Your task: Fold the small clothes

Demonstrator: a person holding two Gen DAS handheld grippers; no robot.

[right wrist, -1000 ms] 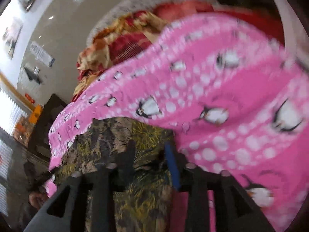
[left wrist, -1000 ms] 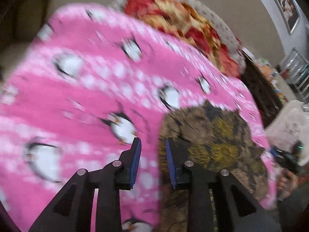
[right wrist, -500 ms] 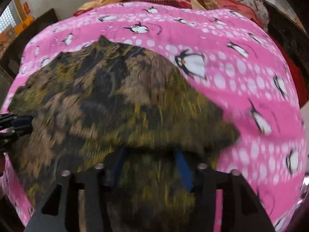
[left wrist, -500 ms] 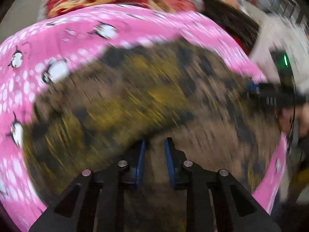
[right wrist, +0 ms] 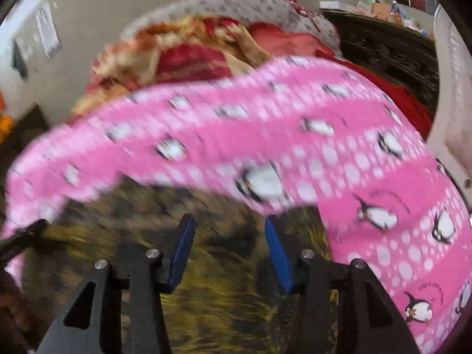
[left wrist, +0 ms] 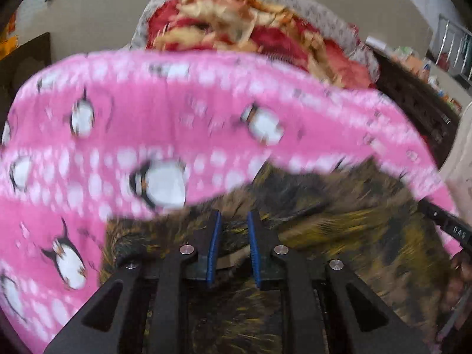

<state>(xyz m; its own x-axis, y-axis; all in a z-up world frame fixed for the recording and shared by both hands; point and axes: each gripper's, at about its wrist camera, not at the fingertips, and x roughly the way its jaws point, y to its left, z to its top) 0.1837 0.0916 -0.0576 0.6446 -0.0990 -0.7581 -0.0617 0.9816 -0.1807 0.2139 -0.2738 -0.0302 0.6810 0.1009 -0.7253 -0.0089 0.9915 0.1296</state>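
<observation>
Directly beneath and between the narrowly parted pads of the left tool [left wrist: 233, 227] lies the dark floral garment [left wrist: 339, 236], a brown and yellow patterned cloth. A fold of it seems to rise between the blue pads, but the blur makes it impossible to tell whether the pads actually pinch it. The right tool [right wrist: 228, 227] hangs over the same garment [right wrist: 212, 303] with its blue pads standing wide apart and nothing between them.

Just ahead of both tools, the garment's far edge meets the pink penguin blanket [left wrist: 177, 124], which spreads out to either side and carries the cloth. In the left wrist view, the right tool's black finger [left wrist: 448, 227] shows at the right edge, near the garment's far side.

Beyond the blanket sits a heap of red and cream bedding [right wrist: 188, 56] against a grey speckled cushion [right wrist: 242, 6]. To the right of it stands a dark carved cabinet [right wrist: 383, 44].
</observation>
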